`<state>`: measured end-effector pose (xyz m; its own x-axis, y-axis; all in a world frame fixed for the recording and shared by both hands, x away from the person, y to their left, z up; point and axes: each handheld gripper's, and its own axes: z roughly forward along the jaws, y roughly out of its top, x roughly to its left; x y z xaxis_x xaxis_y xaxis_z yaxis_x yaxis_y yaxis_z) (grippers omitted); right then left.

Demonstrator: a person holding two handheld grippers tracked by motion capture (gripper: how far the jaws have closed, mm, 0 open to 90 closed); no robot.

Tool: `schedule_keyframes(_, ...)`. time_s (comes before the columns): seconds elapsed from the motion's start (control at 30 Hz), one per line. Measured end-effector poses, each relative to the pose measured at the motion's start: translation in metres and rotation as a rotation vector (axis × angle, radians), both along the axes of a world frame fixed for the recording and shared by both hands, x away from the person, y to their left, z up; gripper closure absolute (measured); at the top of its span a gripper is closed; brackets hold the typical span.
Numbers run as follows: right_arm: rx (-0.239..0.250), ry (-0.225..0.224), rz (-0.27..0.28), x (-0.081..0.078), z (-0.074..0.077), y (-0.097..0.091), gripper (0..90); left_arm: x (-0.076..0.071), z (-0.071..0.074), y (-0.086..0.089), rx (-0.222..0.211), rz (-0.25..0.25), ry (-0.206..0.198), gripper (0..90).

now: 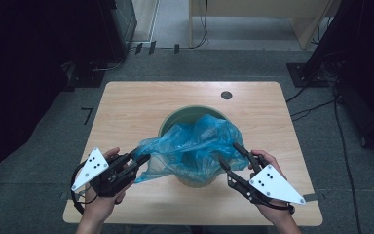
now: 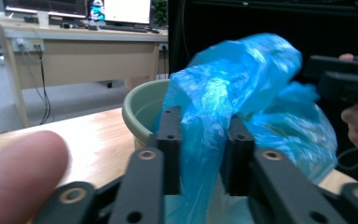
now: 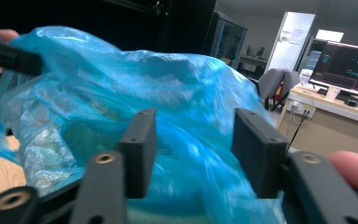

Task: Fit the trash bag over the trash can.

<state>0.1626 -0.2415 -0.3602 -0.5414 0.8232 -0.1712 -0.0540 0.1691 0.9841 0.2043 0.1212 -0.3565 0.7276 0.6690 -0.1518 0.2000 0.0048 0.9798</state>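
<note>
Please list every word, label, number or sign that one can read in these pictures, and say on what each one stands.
"7": black mark on the grey floor, left of the table in the high view.
Monitor screens behind the desk in the left gripper view: lit, too blurred to read.
Monitor in the right gripper view: coloured lines, unreadable.
White sheet on the pale door panel: too small to read.
Blue bag, green bucket: no print visible.

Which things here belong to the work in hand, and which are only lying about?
In the work:
- blue plastic bag
- green bin
- left gripper, jaws pinching the bag's edge
- right gripper, jaws apart around the bag

Lying about:
- desk with monitors
- floor cables
- grey chair
</note>
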Motion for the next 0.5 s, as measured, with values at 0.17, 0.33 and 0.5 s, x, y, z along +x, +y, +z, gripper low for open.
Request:
schedule_keyframes(0.17, -0.016, 0.011, 0.021, 0.002, -0.002, 0.003, 43.7, 0.003, 0.002, 0.001, -0.035, -0.005, 0.026, 81.4)
schedule_keyframes(0.33, -0.047, 0.093, -0.083, 0.017, -0.011, 0.002, 54.6, 0.005, -0.001, 0.000, -0.037, -0.025, 0.036, 80.9)
schedule_keyframes(0.5, -0.022, 0.119, -0.116, 0.020, -0.012, -0.005, 86.6, 0.008, -0.003, -0.001, -0.011, -0.018, 0.037, 80.3)
